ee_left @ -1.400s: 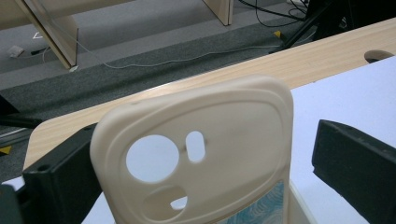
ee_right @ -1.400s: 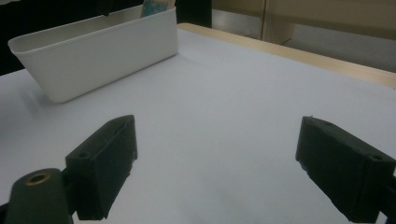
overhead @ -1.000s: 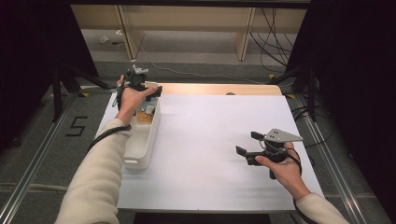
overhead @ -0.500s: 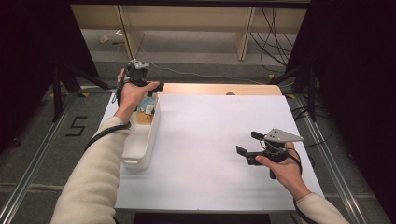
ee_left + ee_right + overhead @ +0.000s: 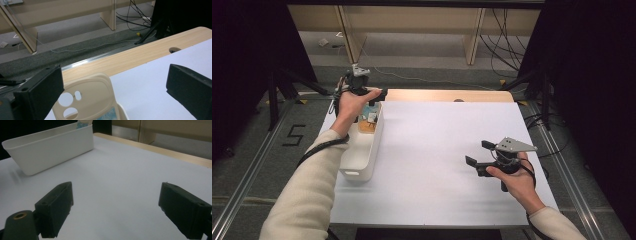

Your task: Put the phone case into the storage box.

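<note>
White bin [image 5: 362, 155] | cream phone case [image 5: 87, 97] inside; left hand-held gripper [image 5: 367, 95] above

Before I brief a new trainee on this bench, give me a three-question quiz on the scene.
1. True or false: the right gripper holds something.
2. Which hand is at the white bin? A) left B) right
3. What cream-coloured thing stands between the left gripper jaws?

Key: 1 false, its jaws stand open over bare table. 2 A. 3 a phone case, with the jaws wide of it.
</note>
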The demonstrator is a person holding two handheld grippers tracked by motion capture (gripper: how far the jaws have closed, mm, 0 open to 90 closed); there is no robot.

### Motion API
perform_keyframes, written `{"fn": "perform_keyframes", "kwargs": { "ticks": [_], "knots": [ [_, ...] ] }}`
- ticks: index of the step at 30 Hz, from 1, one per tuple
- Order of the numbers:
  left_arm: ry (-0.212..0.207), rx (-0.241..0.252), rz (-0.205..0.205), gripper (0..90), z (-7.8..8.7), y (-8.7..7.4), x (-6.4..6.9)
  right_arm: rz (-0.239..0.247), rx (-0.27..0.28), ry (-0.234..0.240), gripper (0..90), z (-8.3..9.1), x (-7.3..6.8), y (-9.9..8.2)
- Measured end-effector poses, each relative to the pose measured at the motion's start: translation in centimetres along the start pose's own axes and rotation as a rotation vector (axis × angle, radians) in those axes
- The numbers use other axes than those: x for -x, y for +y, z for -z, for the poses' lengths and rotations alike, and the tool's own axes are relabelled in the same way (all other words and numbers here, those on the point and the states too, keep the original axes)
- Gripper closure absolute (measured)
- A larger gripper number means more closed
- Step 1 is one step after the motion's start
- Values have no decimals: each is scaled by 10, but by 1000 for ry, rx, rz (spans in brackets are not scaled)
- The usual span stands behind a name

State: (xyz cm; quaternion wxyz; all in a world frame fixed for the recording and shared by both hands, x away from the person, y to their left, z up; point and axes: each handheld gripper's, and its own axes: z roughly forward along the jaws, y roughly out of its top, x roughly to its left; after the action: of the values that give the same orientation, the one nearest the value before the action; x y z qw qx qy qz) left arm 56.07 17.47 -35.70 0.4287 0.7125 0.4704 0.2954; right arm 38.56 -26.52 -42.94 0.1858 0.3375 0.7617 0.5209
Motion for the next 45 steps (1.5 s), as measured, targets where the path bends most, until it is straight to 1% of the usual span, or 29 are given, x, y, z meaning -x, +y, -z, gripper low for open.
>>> {"fn": "perform_keyframes", "kwargs": {
  "ticks": [2, 7, 8, 11, 16, 17, 19, 22, 27, 33, 45],
  "knots": [
    [-8, 5, -8, 6, 3, -1, 2, 0, 0, 0, 132, 0, 0, 0],
    [-37, 14, -6, 9, 11, -4, 7, 2, -1, 0, 132, 1, -1, 0],
    [-40, 15, -4, 9, 13, -5, 9, 3, -1, 0, 132, 1, -1, 0],
    [-49, 23, -18, 9, 18, -7, 12, 2, -2, -1, 132, 1, 0, 0],
    [-63, 31, -29, 10, 26, -9, 16, 3, -1, -2, 132, 1, -1, 0],
    [-64, 31, -38, 9, 28, -9, 17, 3, -1, -2, 132, 1, -1, 0],
    [-71, 35, -39, 10, 31, -10, 19, 3, -2, -2, 132, 1, -1, 0],
    [-74, 29, -48, 11, 35, -11, 21, 4, -3, -3, 132, 1, -1, 0],
    [-84, 35, -48, 17, 41, -16, 23, 4, -3, -4, 132, 1, -1, 1],
    [-102, 47, -38, 17, 49, -21, 26, 5, -2, -3, 132, 1, -1, 1],
    [-134, 56, -55, 27, 61, -29, 35, 5, -2, -2, 132, 1, -1, 1]
  ]
}}
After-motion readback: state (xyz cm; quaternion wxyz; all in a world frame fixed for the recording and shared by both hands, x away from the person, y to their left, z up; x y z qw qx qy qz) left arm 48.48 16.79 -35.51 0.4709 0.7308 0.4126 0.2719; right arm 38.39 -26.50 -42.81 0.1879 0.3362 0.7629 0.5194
